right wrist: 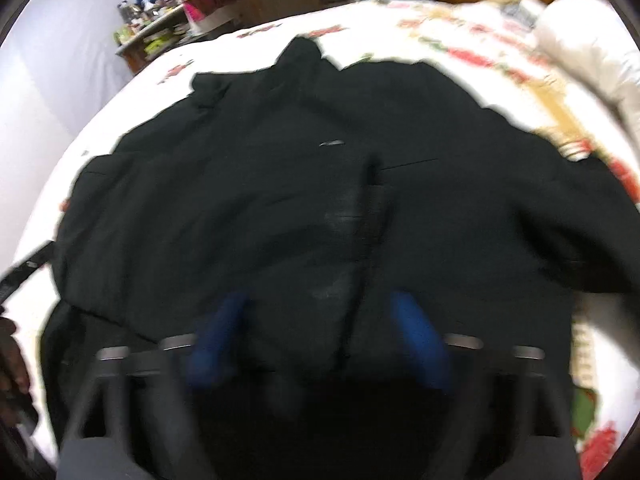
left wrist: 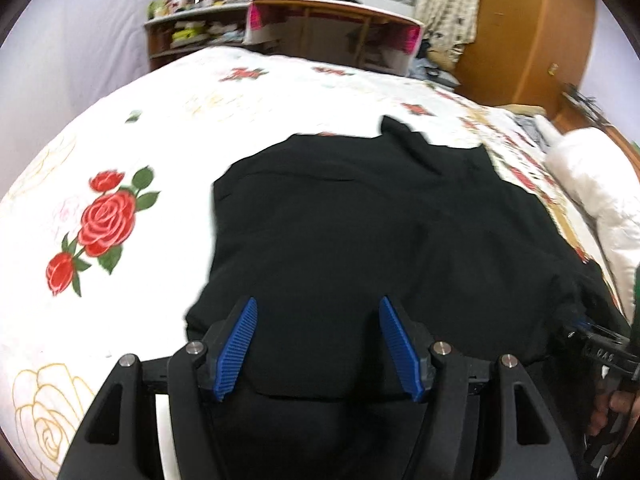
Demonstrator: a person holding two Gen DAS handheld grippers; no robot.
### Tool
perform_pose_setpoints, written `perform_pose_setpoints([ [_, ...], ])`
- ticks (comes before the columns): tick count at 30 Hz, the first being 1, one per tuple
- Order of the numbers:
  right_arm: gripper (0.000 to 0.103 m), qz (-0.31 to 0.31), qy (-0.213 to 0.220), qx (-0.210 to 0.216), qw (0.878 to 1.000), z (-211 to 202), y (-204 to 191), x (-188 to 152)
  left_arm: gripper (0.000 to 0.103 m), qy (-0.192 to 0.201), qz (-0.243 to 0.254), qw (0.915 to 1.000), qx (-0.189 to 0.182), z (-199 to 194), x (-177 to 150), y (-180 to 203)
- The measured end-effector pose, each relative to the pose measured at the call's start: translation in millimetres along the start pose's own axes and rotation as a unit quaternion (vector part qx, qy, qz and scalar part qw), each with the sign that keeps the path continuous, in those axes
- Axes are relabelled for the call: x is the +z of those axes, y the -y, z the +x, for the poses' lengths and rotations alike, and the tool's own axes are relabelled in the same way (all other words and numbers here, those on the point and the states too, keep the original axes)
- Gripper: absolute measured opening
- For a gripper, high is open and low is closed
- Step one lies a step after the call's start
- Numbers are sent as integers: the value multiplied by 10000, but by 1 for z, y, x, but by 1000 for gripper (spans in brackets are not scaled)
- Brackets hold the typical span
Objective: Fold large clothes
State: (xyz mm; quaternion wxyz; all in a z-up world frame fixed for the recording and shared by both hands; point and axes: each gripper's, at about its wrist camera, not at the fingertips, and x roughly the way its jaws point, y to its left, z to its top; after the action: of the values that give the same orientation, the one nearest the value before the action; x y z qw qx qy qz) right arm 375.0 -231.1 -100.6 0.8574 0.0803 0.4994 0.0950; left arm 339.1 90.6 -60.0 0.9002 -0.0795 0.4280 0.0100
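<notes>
Black jacket (left wrist: 360,232) on the flowered bedspread (left wrist: 120,140), both grippers above its near edge.

The left view is sharp and shows the left gripper (left wrist: 318,348) with fingers spread and nothing between them; only the blurred right view shows the jacket's whole width, collar far, and the right gripper (right wrist: 320,340) parted over the cloth, not pinching it.

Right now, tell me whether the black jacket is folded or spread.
Spread: the black fabric jacket lies open across the rose-printed bedsheet.
</notes>
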Motion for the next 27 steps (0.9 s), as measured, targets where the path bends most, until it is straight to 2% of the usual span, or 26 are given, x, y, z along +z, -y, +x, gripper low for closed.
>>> perform_pose_setpoints([
  [2, 17, -353, 198, -258, 9988, -8, -12, 5, 66, -20, -107, 9999, 1, 6, 1, -7],
  [4, 17, -532, 349, -366, 9973, -18, -14, 13, 66, 25, -206, 9998, -46, 8, 3, -11],
  [7, 17, -216, 297, -645, 9972, -18, 14, 22, 66, -26, -291, 9992, -260, 14, 1, -11],
  [10, 18, 174, 16, -493, 9986, -4, 40, 13, 66, -62, -90, 9997, -234, 23, -4, -2],
  [12, 21, 111, 81, -528, 9985, -7, 40, 8, 66, -84, 27, 9997, -211, 25, -6, 1],
  [14, 26, 148, 122, -670, 9976, -17, 45, 8, 66, -90, -50, 9993, -363, 21, -2, -4],
  [16, 26, 266, 309, -1001, 9941, -36, 51, 10, 66, 33, -179, 9985, -525, 11, 6, -11],
  [18, 28, 276, 726, -1254, 9891, -59, 48, 16, 66, 295, -209, 9984, -432, 4, 18, -18],
  [20, 28, 214, 1071, -1068, 9883, -74, 38, 25, 66, 345, -340, 9982, -357, 10, 31, -25],
  [22, 28, -8, 1120, -734, 9910, -71, 19, 36, 65, 291, -525, 9976, -337, 24, 42, -31],
  [25, 28, -295, 899, -502, 9942, -42, -2, 47, 64, 4, -676, 9970, -391, 55, 49, -26],
  [27, 28, -362, 536, -633, 9959, -9, 1, 50, 66, -87, -473, 9985, -250, 72, 45, -12],
])
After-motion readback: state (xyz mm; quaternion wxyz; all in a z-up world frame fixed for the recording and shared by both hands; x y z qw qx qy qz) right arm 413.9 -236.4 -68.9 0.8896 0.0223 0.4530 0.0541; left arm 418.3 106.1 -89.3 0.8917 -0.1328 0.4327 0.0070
